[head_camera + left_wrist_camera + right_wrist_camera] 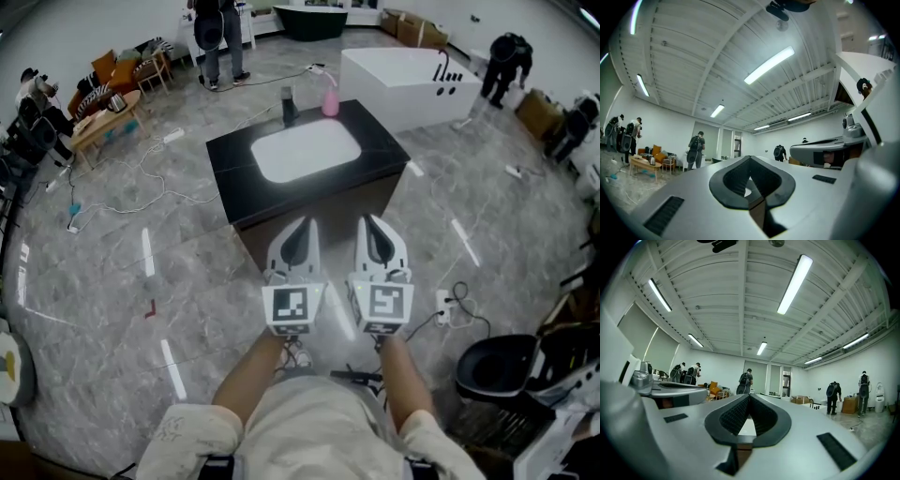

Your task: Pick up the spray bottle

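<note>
Jaws clenched and empty on left gripper (pixel 303 223) and right gripper (pixel 371 221), side by side before a black counter (pixel 232 161); pink spray bottle (pixel 330 99) stands behind its white sink (pixel 305 152).

So the black counter (pixel 234 159) is standing on a grey marble-look floor (pixel 112 253), with a white basin (pixel 306 150) taking up most of its top. A pink bottle (pixel 330 101) and a dark upright thing (pixel 289 106) (tap or bottle, can't tell) are standing side by side at the far edge, just behind the basin. Loose cables (pixel 141 178) are trailing over the floor to the left, a power strip (pixel 443 307) is lying to the right, and a white tub (pixel 403 80) is sitting beyond the counter.
</note>
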Tool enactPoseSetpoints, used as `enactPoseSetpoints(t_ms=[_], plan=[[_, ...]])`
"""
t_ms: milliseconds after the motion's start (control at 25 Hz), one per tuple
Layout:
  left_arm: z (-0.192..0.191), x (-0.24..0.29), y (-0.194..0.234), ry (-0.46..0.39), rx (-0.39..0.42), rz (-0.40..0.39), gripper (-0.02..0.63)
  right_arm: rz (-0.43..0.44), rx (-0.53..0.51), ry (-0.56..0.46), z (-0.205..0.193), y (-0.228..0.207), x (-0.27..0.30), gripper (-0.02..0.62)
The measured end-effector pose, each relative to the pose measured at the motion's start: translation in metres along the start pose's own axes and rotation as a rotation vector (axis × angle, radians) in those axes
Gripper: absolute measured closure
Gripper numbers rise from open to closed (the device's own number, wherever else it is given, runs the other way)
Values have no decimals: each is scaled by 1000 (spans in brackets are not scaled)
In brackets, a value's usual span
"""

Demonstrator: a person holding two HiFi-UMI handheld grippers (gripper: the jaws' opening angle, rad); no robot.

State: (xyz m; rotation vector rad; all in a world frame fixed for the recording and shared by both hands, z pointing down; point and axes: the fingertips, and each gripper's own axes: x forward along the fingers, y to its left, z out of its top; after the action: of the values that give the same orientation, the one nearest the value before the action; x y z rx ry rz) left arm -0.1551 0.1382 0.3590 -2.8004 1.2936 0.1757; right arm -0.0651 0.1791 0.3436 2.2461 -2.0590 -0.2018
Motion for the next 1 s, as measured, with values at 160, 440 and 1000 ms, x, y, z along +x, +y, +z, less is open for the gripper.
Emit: enactPoseSetpoints(t_ms=[160,440,1000], plan=[[-7,15,16,9,-1,-20,603,-22,7,8,-4,4,22,591],[-13,38,37,2,-12,-28,603,-36,13,0,-11,10,49,591],[-32,135,31,11,-6,-25,603,-17,33,-15,-22,-37,136,591]])
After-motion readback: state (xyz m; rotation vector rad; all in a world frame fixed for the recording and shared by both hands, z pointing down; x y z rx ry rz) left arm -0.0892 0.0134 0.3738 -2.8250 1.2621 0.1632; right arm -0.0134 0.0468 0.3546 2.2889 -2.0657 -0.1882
